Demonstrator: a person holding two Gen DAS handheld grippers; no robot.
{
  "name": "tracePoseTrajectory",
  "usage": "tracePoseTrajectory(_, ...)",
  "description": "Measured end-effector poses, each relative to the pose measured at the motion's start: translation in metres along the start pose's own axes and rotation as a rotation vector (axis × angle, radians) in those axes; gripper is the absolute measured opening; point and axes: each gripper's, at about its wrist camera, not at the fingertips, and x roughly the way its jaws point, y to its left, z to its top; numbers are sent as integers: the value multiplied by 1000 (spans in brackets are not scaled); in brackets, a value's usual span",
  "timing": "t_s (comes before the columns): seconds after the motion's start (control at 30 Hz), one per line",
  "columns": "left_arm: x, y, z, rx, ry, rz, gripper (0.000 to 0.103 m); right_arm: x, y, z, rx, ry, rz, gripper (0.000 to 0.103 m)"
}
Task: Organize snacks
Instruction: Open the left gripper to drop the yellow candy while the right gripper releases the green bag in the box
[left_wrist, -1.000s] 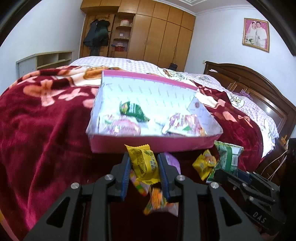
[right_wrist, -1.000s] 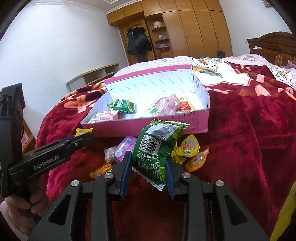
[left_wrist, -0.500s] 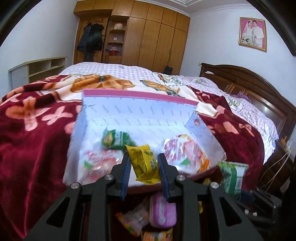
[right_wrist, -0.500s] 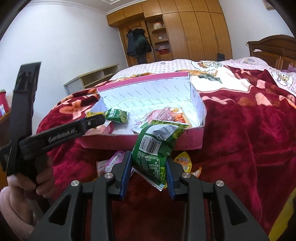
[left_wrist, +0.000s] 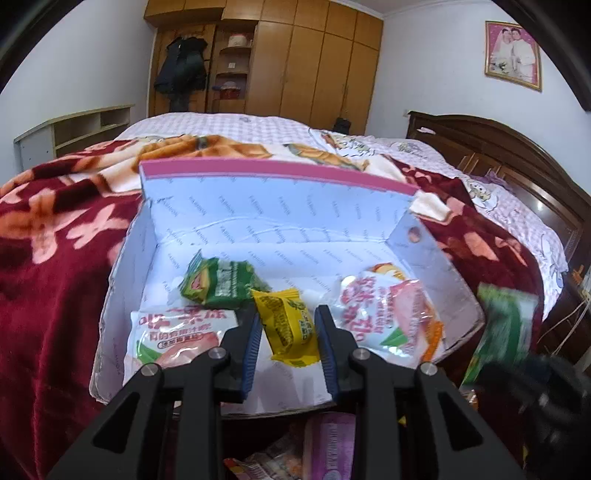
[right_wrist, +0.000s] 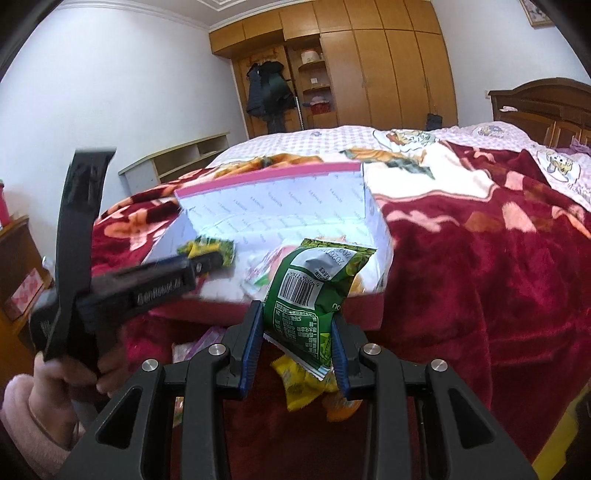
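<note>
Yellow snack packet (left_wrist: 290, 328) sits pinched in my left gripper (left_wrist: 288, 332) over the pink box (left_wrist: 277, 173). Only the right wrist view shows my right gripper (right_wrist: 297, 339) clamping the green snack bag (right_wrist: 314, 291) before the box, loose snacks (right_wrist: 303, 387) beneath.

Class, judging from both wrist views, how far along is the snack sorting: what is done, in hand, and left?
Done: a green packet and two pink-and-white pouches lie in the pink box. In hand: the left gripper holds a yellow snack over the box; the right gripper holds a green bag short of it. Left: a purple packet and yellow packets on the blanket.
</note>
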Motion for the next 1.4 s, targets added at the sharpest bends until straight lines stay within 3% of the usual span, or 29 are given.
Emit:
tracePoseTrajectory(0.13, 6, 8, -1, -21, 16, 28, 31, 10, -3, 11, 19, 2, 1, 34)
tracePoseTrajectory(0.7, 13, 7, -3, -12, 25, 26, 31, 58, -11, 51, 15, -8, -10, 34)
tracePoseTrajectory(1.13, 13, 6, -4, -1, 22, 33, 31, 86, -18, 51, 36, 43, 8, 35)
tracePoseTrajectory(1.23, 13, 5, -4, -4, 24, 33, 31, 87, -18, 50, 42, 48, 4, 40)
tracePoseTrajectory(1.4, 11, 3, -3, -16, 32, 3, 45, 82, -16, 50, 30, 38, -6, 56)
